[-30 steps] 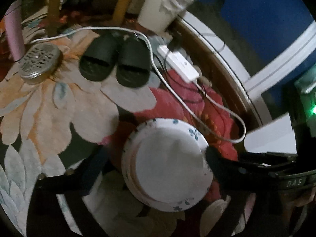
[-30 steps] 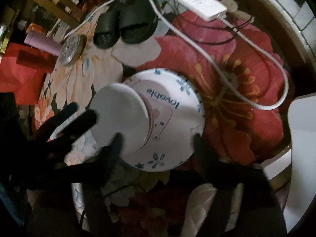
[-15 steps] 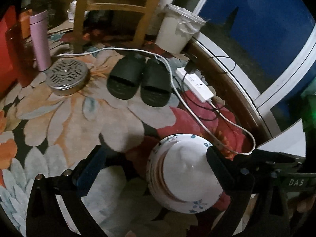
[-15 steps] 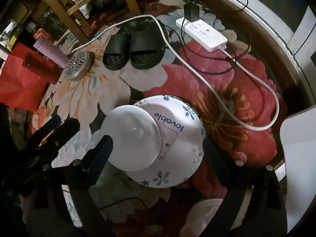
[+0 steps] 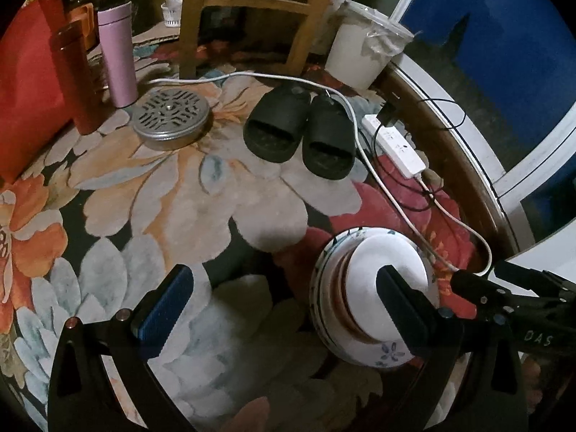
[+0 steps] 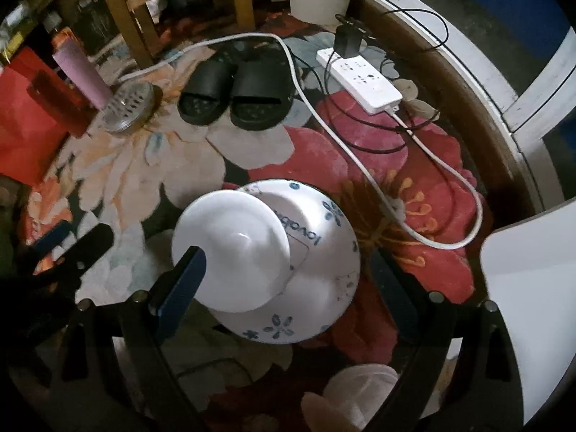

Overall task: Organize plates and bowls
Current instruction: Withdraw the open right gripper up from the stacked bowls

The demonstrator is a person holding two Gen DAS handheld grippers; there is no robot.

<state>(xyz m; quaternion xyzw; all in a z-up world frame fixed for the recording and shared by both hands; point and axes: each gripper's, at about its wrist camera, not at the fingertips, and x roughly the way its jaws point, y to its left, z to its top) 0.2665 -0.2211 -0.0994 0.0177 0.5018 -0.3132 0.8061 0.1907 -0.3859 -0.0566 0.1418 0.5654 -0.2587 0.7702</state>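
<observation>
A stack of upturned dishes stands on the floral rug: a plain white bowl (image 6: 230,248) lies on top of a larger white bowl with blue flowers (image 6: 316,252). The stack also shows in the left wrist view (image 5: 374,298), with brown-rimmed dishes between the two. My right gripper (image 6: 284,280) is open, its fingers either side of the stack and above it. My left gripper (image 5: 288,306) is open and empty, to the left of the stack; its right finger overlaps the white bowl in view.
Black slippers (image 5: 298,133), a white power strip (image 5: 396,147) with cables, a metal perforated lid (image 5: 169,118), pink (image 5: 117,57) and red bottles, a wooden chair and a white bin (image 5: 363,54) stand farther off. A white surface (image 6: 532,306) lies at the right.
Both grippers have pulled back and up from the stack, so more of the rug and room shows. The stack has stayed in place.
</observation>
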